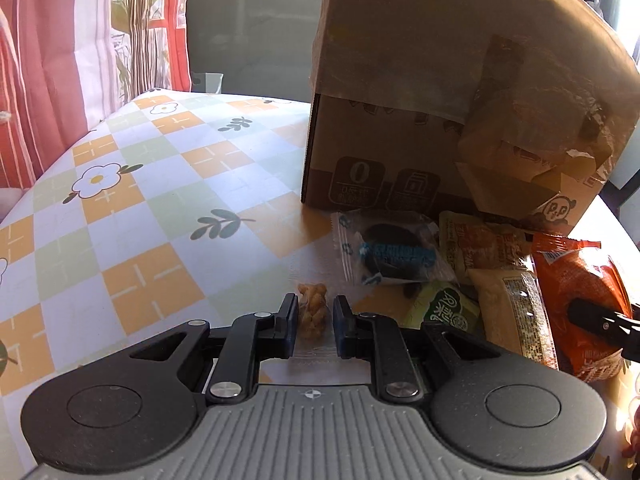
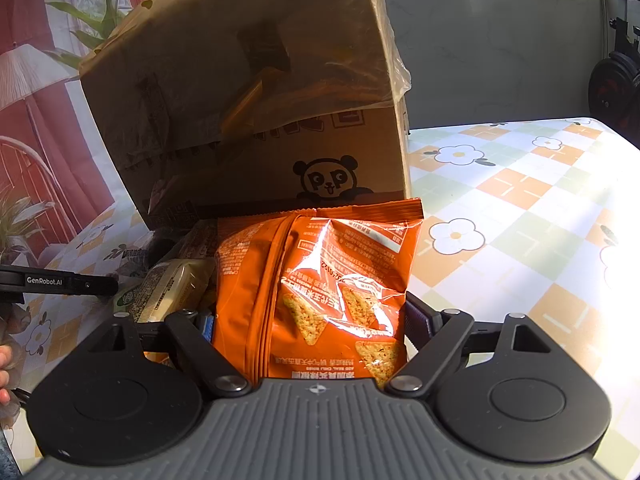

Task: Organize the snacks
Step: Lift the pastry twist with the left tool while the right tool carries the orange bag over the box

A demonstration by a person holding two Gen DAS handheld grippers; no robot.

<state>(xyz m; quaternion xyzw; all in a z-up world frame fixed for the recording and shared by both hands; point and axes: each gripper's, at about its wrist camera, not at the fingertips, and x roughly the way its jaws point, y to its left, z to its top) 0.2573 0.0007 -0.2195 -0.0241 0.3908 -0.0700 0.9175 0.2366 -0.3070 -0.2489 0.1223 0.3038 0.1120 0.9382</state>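
Observation:
My left gripper [image 1: 315, 320] has its jaws close around a small clear packet of brown nuts [image 1: 313, 312] lying on the tablecloth. My right gripper [image 2: 308, 320] straddles a big orange chip bag [image 2: 316, 288], its jaws spread wide against the bag's sides. The same bag shows at the right of the left wrist view [image 1: 580, 300]. Between the two lie a clear packet with a dark snack [image 1: 392, 256], a cream packet [image 1: 508, 308], a green packet [image 1: 444, 312] and an orange-brown packet [image 1: 480, 244]. A cardboard box [image 1: 440, 100] stands behind them.
The table carries a checked flower-pattern cloth [image 1: 140, 216]. The cardboard box [image 2: 256, 112] has a raised flap and plastic film. Red-striped curtains [image 1: 40, 60] hang beyond the left edge. Open cloth lies to the right [image 2: 520, 220].

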